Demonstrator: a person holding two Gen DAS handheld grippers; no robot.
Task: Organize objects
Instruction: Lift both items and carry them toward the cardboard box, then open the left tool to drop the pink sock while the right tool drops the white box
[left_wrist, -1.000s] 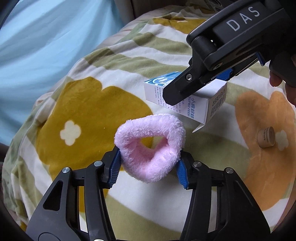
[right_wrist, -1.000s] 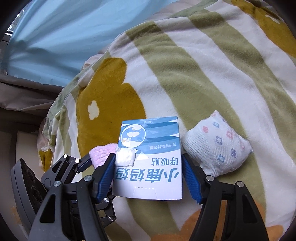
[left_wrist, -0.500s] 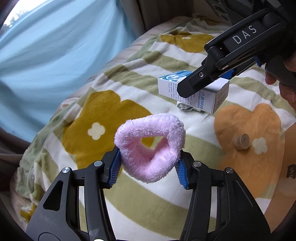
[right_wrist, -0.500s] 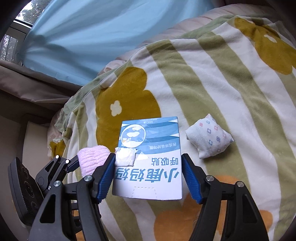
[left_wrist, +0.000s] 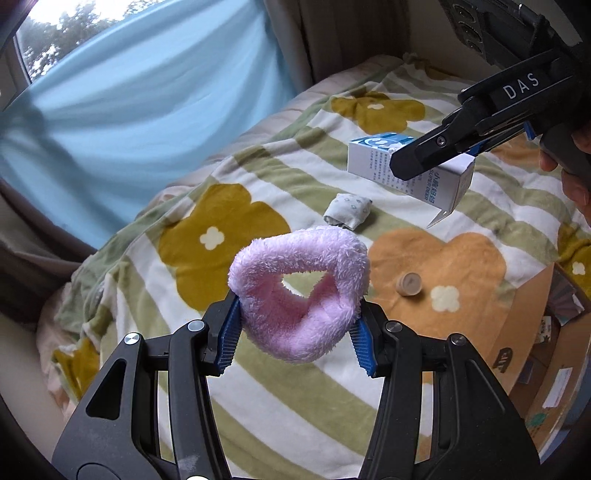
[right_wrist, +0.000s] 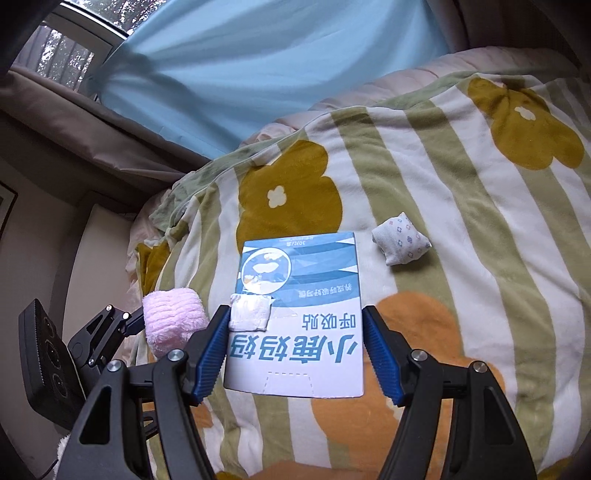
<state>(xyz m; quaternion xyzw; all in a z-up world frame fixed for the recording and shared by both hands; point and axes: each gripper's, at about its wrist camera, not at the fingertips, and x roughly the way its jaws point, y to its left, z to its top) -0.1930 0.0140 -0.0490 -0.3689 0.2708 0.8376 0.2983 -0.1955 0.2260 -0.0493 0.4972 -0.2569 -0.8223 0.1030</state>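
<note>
My left gripper (left_wrist: 295, 343) is shut on a fluffy pink band (left_wrist: 301, 291) and holds it in the air above the flowered blanket (left_wrist: 258, 398). The band also shows in the right wrist view (right_wrist: 171, 319). My right gripper (right_wrist: 295, 354) is shut on a blue and white box (right_wrist: 297, 317) and holds it above the blanket. The box shows in the left wrist view (left_wrist: 373, 162), up at the right. A folded white sock with small flowers (right_wrist: 400, 243) lies on the blanket beyond the box; it shows in the left wrist view (left_wrist: 347, 210).
A small beige cap (left_wrist: 408, 284) lies on an orange flower of the blanket. An open cardboard box (left_wrist: 532, 354) with items inside stands at the right edge. A blue curtain (right_wrist: 258, 62) hangs behind the bed.
Both grippers have risen and pulled back from the blanket with their loads. The sock, hidden behind the box before in the left view, now shows.
</note>
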